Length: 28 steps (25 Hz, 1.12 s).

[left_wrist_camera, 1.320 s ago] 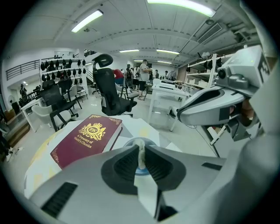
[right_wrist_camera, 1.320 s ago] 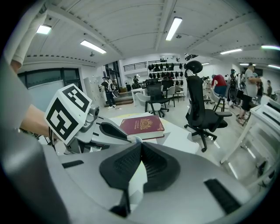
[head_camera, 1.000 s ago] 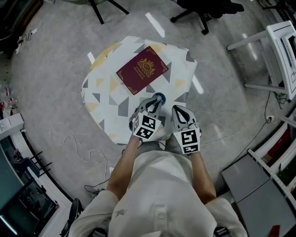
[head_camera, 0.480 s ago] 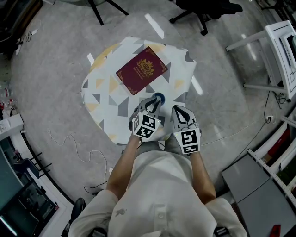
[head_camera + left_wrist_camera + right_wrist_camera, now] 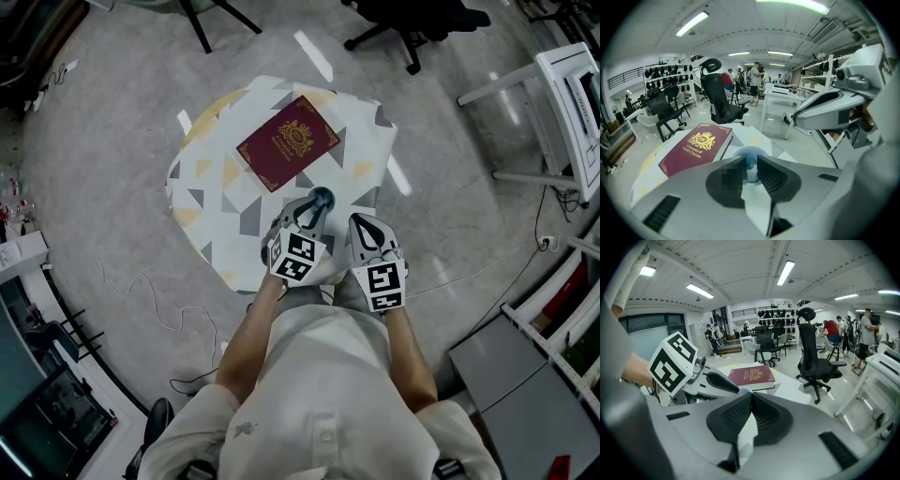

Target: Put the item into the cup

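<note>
A small blue cup (image 5: 322, 198) stands on the near side of a round table (image 5: 216, 187) covered with a patterned cloth. My left gripper (image 5: 316, 208) is right over the cup's near rim. In the left gripper view its jaws stand a narrow gap apart (image 5: 749, 164), and the cup (image 5: 749, 152) shows through the gap. I cannot make out a separate item between them. My right gripper (image 5: 366, 225) hovers beside it at the table's near edge, its jaws (image 5: 751, 395) pressed together on nothing.
A maroon hardback book (image 5: 288, 142) lies flat on the table beyond the cup. Black office chairs (image 5: 812, 350) and a white frame table (image 5: 562, 112) stand around. A cable (image 5: 150, 291) trails on the floor at left. People stand far off.
Both grippers have hardly moved. The cup's mouth showed a pale centre earlier and now looks darker blue in the head view.
</note>
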Motion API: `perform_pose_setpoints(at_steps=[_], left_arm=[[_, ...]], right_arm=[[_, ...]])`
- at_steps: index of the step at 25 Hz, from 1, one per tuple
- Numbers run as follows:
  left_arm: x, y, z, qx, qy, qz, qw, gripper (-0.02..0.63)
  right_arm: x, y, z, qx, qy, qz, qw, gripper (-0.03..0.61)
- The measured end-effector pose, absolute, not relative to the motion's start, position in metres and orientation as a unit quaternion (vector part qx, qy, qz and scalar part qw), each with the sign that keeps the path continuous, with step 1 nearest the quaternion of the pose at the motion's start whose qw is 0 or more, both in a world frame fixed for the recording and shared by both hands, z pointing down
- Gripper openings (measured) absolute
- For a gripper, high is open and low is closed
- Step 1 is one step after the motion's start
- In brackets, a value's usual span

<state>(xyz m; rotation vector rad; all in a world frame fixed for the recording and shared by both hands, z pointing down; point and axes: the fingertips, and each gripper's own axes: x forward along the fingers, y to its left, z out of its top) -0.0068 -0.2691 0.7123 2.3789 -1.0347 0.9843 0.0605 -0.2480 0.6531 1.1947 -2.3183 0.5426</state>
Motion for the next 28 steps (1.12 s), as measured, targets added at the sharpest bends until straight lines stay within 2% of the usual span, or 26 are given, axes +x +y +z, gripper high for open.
perform_pose_setpoints(at_steps=[11, 28], left_arm=[[-0.012, -0.276, 0.654, 0.859, -0.393, 0.279, 0.17, 0.086], [-0.025, -0.279, 0.526, 0.891, -0.417, 0.145, 0.101, 0.078]], right_arm=[[0.058, -0.257, 0.617, 0.44, -0.856, 0.168, 0.215, 0.006], [0.056, -0.269, 0.532, 0.461, -0.867, 0.111, 0.151, 0.006]])
